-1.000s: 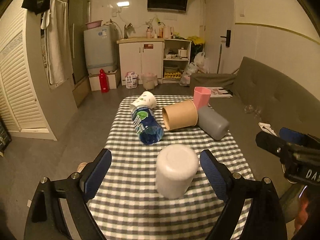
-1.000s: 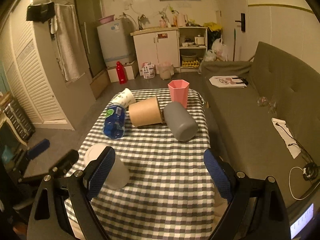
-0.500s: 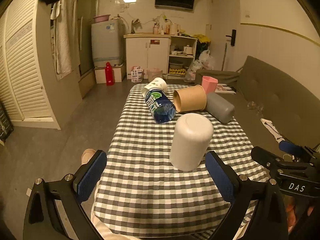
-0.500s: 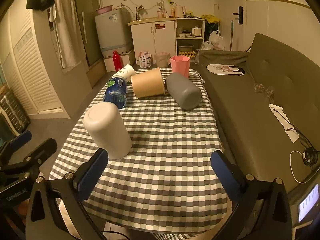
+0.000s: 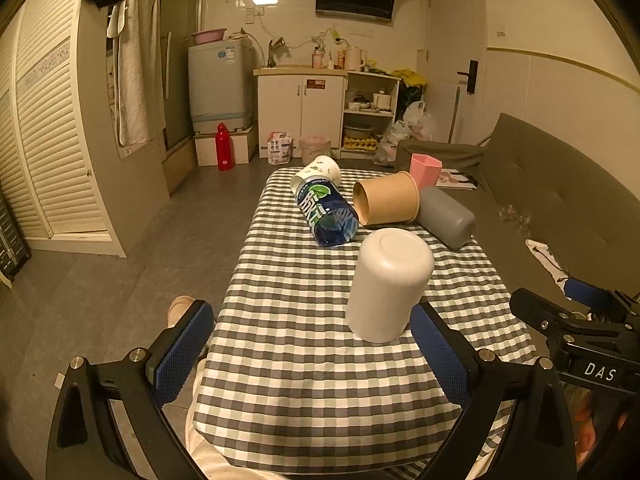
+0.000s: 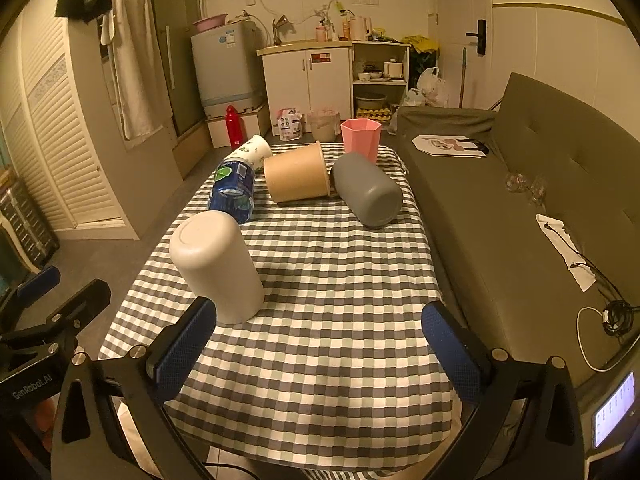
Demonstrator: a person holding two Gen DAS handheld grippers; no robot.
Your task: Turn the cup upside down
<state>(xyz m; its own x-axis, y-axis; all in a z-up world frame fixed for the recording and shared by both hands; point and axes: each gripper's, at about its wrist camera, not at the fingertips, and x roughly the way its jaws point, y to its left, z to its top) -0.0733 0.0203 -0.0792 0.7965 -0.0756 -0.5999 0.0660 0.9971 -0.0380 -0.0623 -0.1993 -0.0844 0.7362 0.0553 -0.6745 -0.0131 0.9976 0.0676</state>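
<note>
white cup upside down w/ blue cup, brown cup prob. lying behind.

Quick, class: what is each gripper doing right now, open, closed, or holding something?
Left gripper: open, holding nothing; white cup stands inverted ahead of it.
Right gripper: open, holding nothing.

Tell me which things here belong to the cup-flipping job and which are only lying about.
Belong to the job:
white cup, standing upside down
left gripper, open
right gripper, open

Only lying about:
red bottle
pink basin
towel
sofa
</note>
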